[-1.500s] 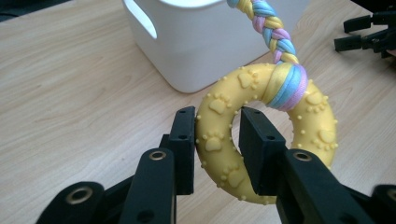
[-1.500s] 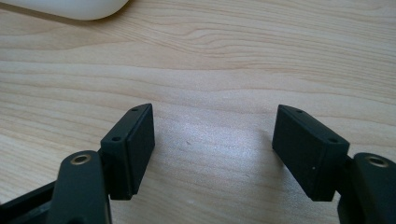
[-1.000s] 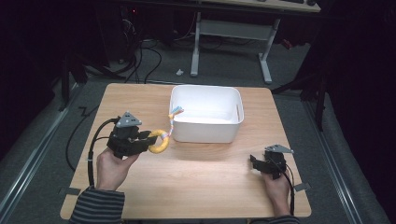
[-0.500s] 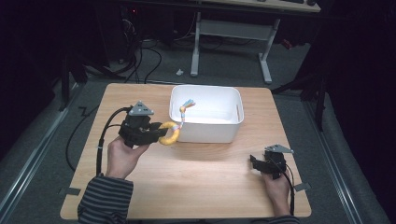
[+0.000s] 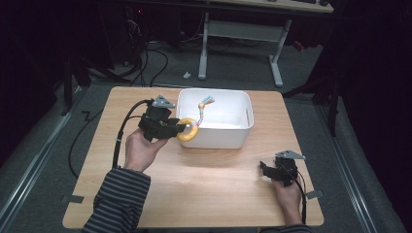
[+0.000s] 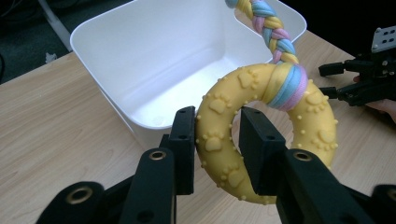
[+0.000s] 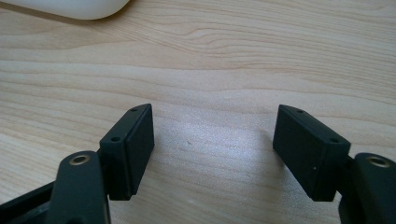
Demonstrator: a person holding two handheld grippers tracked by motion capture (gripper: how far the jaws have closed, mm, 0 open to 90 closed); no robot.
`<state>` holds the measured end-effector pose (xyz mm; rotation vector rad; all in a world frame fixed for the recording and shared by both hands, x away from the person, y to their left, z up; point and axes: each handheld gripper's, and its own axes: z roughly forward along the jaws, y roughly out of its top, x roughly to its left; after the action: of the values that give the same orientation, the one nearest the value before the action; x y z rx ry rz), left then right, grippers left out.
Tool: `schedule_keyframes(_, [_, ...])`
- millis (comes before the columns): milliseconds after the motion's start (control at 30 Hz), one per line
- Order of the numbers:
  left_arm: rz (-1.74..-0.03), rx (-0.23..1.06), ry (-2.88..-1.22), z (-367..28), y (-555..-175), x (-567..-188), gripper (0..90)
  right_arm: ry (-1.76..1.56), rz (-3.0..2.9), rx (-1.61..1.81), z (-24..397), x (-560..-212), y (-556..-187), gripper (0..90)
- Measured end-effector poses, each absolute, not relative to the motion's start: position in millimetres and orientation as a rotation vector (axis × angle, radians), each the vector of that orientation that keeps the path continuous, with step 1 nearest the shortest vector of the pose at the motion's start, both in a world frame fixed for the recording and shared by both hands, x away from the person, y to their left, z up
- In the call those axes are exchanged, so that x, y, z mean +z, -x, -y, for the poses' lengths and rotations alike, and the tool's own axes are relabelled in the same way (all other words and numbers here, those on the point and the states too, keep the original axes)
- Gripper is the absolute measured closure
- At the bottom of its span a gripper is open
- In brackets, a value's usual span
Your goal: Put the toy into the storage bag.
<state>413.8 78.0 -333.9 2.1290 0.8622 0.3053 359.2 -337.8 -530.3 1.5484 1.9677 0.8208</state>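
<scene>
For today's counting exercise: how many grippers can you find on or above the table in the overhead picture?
2. The left gripper holds a yellow ring toy at the white bin's near-left corner; the right gripper, jaws open, rests near the table's right edge.

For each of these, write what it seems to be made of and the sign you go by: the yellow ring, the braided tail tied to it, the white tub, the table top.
Yellow ring: probably rubber, matte, moulded paw prints and bumps.
Braided tail: soft pastel fabric, perhaps fleece; plaited strands.
White tub: likely plastic; smooth, slightly glossy, rounded corners.
Table top: pale wood or wood-look laminate; grain lines, low sheen.
</scene>
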Motion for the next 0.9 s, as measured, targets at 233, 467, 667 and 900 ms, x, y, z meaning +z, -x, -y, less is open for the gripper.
schedule_keyframes(233, [-0.863,0.299,-2.128,-71,-423,-334,67.4,-1.549,-1.968,0.822,338,-530,-359,29.6])
schedule_keyframes(467, [-0.861,0.297,-2.141,-61,-433,-334,67.4,-1.548,-1.968,0.821,338,-530,-359,29.6])
schedule_keyframes(667, [-0.869,0.291,-2.15,-55,-441,-336,67.4,-1.549,-1.968,0.821,338,-530,-359,29.6])
schedule_keyframes(900, [-0.883,0.293,-2.159,-46,-452,-340,67.4,-1.548,-1.969,0.821,338,-530,-359,29.6])
